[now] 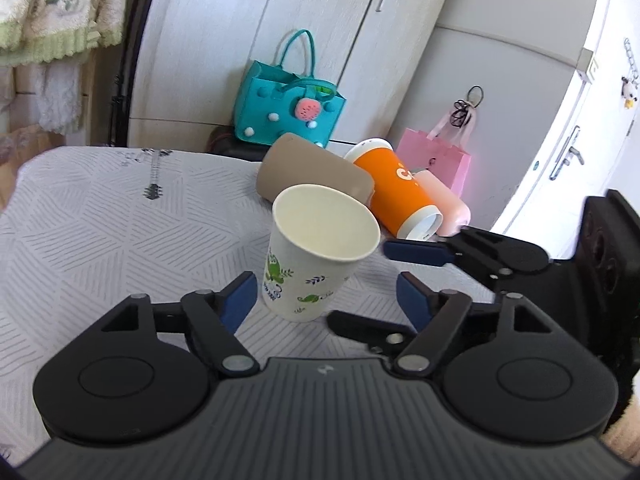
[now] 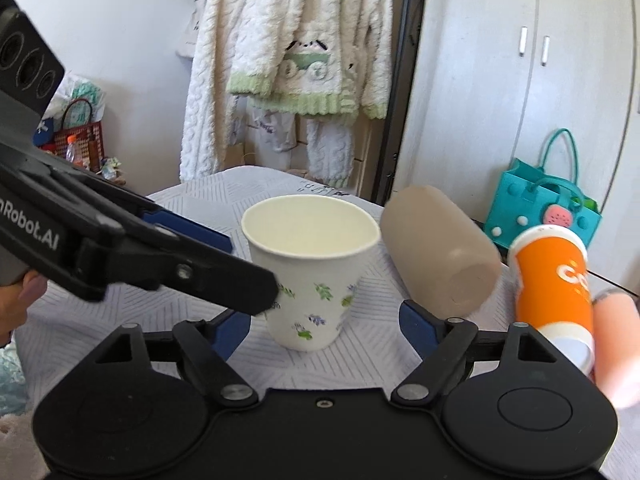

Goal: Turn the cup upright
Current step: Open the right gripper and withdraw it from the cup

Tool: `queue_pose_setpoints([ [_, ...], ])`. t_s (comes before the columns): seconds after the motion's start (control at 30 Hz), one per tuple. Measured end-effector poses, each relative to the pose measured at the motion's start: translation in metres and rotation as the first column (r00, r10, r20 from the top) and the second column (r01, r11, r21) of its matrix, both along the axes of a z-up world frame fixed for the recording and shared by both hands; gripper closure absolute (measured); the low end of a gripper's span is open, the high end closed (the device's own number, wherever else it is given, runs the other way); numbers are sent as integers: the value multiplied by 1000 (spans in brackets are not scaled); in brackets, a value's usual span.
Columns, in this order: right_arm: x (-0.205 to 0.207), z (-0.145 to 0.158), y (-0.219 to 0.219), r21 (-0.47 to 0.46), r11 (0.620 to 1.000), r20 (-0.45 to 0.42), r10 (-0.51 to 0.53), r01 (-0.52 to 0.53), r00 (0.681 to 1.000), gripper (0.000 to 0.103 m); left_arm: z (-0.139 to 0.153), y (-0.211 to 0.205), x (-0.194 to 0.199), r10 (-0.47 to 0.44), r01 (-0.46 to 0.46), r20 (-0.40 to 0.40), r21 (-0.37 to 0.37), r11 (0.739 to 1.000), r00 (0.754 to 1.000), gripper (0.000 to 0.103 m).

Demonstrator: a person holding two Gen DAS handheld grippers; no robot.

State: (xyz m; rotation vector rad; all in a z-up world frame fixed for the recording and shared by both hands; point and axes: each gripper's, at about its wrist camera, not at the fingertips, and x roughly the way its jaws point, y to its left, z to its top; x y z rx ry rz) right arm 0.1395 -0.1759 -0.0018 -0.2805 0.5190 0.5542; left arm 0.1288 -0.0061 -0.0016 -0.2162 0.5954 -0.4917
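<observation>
On the white quilted tabletop (image 1: 100, 216): four cups. One white paper cup with green leaf prints (image 1: 316, 256), mouth up, stands near the front. Just behind it lie three on their sides, bunched together: one matte taupe tumbler (image 1: 316, 172), one orange paper cup with white rims (image 1: 394, 188), one pale pink cup (image 1: 444, 200) at the far right, partly hidden by the orange one. Beyond the table edge: one teal felt handbag (image 1: 288, 100), one pink gift bag (image 1: 436, 156); one cream knitted garment (image 2: 296, 60) hangs by the wall. Two grippers. Left gripper (image 1: 324, 300): jaws wide apart, straddling the printed cup's base, contact unclear. Right gripper (image 2: 324, 328): jaws wide apart either side of the same cup, holding nothing. Left gripper's finger reaches across to the cup's side in the right wrist view
</observation>
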Motion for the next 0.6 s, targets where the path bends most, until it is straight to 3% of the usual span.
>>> queue_pose_setpoints([
  [0.17,-16,14,-15,30,993,-10,-118,118,993,18,16,-4,-22,68,-73,59,87,994,996,23],
  [0.4,-42,39,-41,118,967,-10,-228,227,974,18,46,-7,-47,82,-105,128,187,977,988,9],
  [0.6,-63,52,-52,138,948,32,-293,286,956,17,54,-3,-66,117,-131,105,140,981,988,1],
])
